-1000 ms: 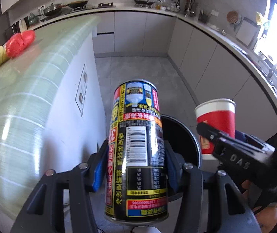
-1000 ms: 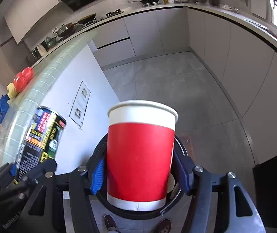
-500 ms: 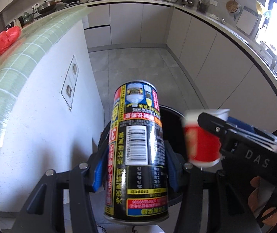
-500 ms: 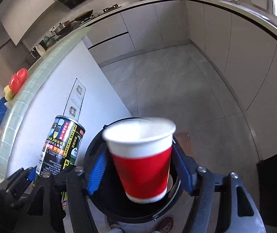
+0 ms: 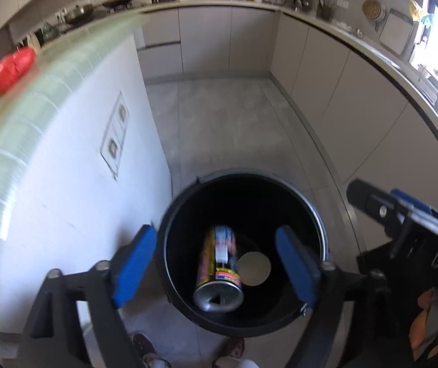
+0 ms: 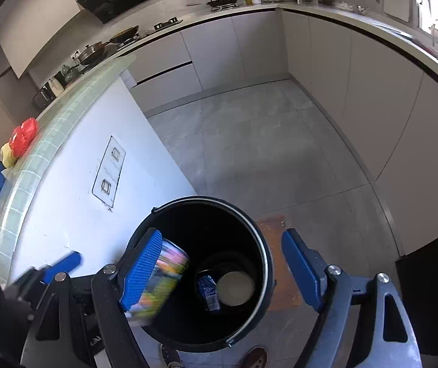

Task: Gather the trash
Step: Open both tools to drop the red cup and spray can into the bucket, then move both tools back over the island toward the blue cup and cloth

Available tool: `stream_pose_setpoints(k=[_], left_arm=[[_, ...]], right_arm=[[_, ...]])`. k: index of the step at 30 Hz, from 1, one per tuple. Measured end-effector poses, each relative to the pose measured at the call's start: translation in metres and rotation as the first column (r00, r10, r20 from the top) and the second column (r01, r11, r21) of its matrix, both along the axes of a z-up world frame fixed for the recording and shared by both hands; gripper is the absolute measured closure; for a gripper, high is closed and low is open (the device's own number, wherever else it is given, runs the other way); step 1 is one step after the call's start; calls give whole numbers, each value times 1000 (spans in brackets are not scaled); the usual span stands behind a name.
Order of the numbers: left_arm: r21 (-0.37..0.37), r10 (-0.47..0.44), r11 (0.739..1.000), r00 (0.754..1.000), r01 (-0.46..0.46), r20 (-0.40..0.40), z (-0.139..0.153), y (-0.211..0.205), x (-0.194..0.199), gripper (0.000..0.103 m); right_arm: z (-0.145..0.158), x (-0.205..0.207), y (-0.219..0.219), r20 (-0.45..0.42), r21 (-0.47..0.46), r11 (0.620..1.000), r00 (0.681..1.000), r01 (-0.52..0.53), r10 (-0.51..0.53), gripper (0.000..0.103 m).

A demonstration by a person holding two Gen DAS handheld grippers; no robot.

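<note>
- While both sets of jaws are opening, the left gripper and the right gripper hang spread wide over one black bin, with nothing pressed between their blue pads.
- One can sits inside the bin's mouth in the left view, silver end toward the camera; its yellow, red and black label is too blurred to read. In the right view it is a colourful smear just behind the left pad.
- One paper cup lies at the bottom of the bin, seen as a pale round, with a small blue wrapper touching it.
- White letters "DAS" show on the right gripper's body in the left view.
- Two shoe tips show on the floor beside the bin.
- Farther off, one green-tiled worktop carries one red bundle, one yellow one and one blue one.
</note>
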State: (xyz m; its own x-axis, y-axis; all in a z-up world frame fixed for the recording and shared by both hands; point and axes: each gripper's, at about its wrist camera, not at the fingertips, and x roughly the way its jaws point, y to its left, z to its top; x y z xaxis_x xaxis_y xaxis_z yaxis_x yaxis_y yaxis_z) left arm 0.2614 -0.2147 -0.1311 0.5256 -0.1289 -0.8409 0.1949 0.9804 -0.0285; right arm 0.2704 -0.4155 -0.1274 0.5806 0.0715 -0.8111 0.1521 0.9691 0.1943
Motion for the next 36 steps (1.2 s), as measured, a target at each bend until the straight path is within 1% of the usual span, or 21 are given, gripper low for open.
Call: stream_pose_setpoints(k=[4,7,10,13,15,17,19,23,27,32,36], left_arm=[[1,-1,1000,1000,1,15,15,4,1,16],[7,-2,1000,1000,2,31,34,11,-1,16],[21,-8,1000,998,7,58,55,20,-7,16],[14,4,1000,995,-5,96,77,37,-12,16],[6,19,1000,993,-20,115,92,54,-13,16],[7,43,999,990,-44,134,103,71,-13,16],[8,73,997,985,-75,157,113,93,-14,16],[2,133,991,970,-137,202,131,145,-15,16],[-16,171,985,962,-171,213,135,194,-12,16],[-20,209,978,952,-210,222,141,261,-11,16],[-19,248,968,943,-250,224,141,316,-6,16]], right_arm=[[12,-4,2,16,-11,1000,1000,9,-8,21],[23,-9,6,21,-20,1000,1000,15,-14,21],[41,-15,14,35,-20,1000,999,24,-23,21],[64,-22,24,70,-28,999,997,29,-27,21],[79,-27,31,91,-16,999,995,37,-35,21],[92,-32,40,110,-9,998,992,57,-56,21],[104,-34,56,120,-24,998,991,64,-61,21],[118,-31,102,116,-72,996,993,45,-36,21],[129,-28,154,138,-84,996,990,-2,14,21],[145,-21,236,175,-96,994,982,-56,72,21],[146,-14,298,187,-94,991,976,-96,113,21]])
